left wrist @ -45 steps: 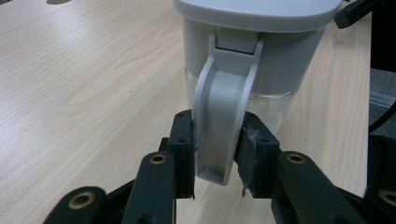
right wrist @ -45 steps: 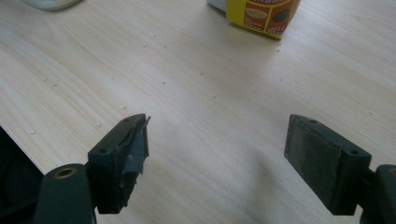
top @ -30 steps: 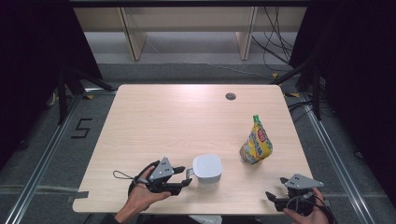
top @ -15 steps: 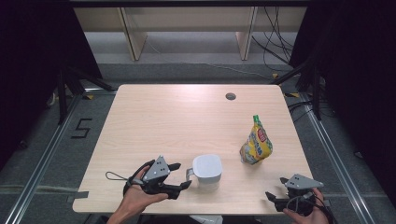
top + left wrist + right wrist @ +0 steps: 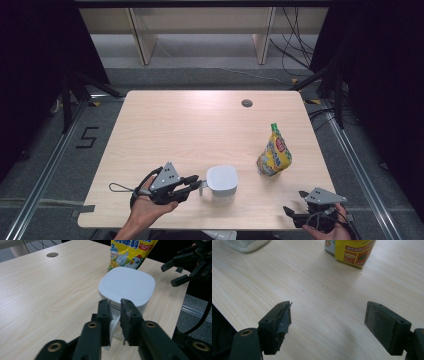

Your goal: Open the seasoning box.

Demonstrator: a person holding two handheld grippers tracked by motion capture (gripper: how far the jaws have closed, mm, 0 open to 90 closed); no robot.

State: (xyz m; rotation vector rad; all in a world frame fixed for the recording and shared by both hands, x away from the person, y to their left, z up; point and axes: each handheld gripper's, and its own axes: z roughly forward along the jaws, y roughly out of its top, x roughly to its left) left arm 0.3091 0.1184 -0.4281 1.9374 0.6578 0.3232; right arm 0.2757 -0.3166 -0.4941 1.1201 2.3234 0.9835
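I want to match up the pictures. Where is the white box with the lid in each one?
High view: the white container stands near the table's front edge, centre, by the left gripper.
Left gripper view: middle, its handle between the closed jaws.
Right gripper view: the clear base at the top left corner is probably it.
Shared landmark: the yellow snack bag, beside the container.

Wooden table [image 5: 165, 130]: white jug [image 5: 222, 184] (lidded), yellow pouch [image 5: 274, 157].
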